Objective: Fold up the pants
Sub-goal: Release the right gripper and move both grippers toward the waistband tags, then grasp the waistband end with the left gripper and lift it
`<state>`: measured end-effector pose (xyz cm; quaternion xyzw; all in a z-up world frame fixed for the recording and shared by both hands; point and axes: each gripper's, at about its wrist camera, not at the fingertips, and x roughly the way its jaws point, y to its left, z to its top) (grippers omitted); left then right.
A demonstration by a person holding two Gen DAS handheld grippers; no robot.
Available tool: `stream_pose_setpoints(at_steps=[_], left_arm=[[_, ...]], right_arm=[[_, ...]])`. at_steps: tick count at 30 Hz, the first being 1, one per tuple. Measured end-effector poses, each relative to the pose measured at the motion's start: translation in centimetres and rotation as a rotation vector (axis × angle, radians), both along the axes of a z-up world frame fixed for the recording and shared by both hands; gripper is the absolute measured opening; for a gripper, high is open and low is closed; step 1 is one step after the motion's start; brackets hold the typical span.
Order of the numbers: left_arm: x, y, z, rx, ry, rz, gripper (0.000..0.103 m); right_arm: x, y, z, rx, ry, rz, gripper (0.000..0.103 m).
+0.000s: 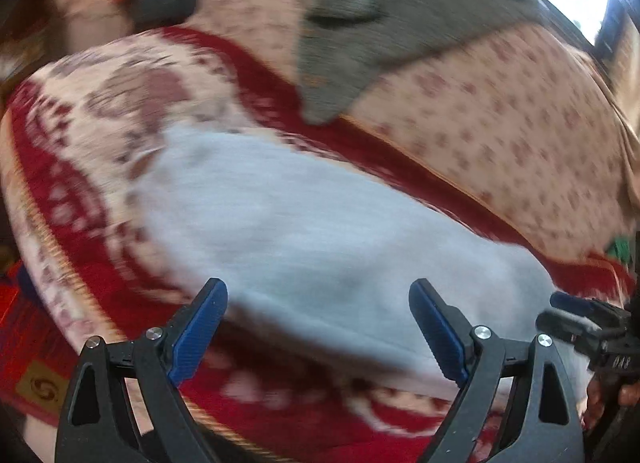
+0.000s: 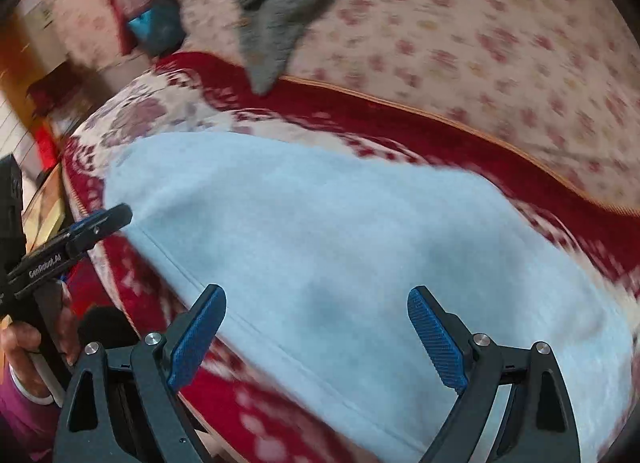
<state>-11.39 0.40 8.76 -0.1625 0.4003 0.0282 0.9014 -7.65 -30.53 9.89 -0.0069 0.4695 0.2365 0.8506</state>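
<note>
The pants lie ahead of and partly between our right jaws as a compact pale-blue slab, its stitched edge running toward the left finger. In the left wrist view the same cloth stretches from between the jaws away to the upper left. The shape reads as a bundle several layers thick with no separate legs showing, so we judge the folding mostly or wholly done; blur keeps us from counting folds, and whether another fold or a final smoothing is left we cannot say.

Our right gripper stands with jaws wide, holding nothing, above the cloth. Our left gripper is likewise spread wide and empty over the near edge.

Beneath the pants is a red-and-cream blanket, showing beyond the jaws and under the left finger. Well past that, on a floral sheet, sits a grey garment, apart from the pants.
</note>
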Motion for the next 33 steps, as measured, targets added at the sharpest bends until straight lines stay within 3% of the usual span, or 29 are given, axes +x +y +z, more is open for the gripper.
stream_pose_setpoints(at_steps=[4, 8, 21, 26, 33], left_arm=[[-0.9, 4.6, -0.8, -0.031, 0.020, 0.108, 0.092], [-0.9, 7.3, -1.9, -0.040, 0.047, 0.170, 0.092], [2.5, 10.3, -5.5, -0.071, 0.098, 0.189, 0.092], [4.4, 10.5, -6.6, -0.082, 0.113, 0.172, 0.092], [6.1, 11.1, -8.0, -0.155, 0.105, 0.182, 0.099]], right_arm=[[3.7, 5.8, 0.7, 0.048, -0.002, 0.102, 0.095], [6.3, 11.9, 0.8, -0.013, -0.060, 0.210, 0.095], [14.0, 28.0, -2.4, -0.095, -0.062, 0.469, 0.095], [15.9, 31.1, -4.3, -0.158, -0.067, 0.536, 0.095], [17.1, 32.3, -6.3, -0.111, -0.010, 0.575, 0.093]])
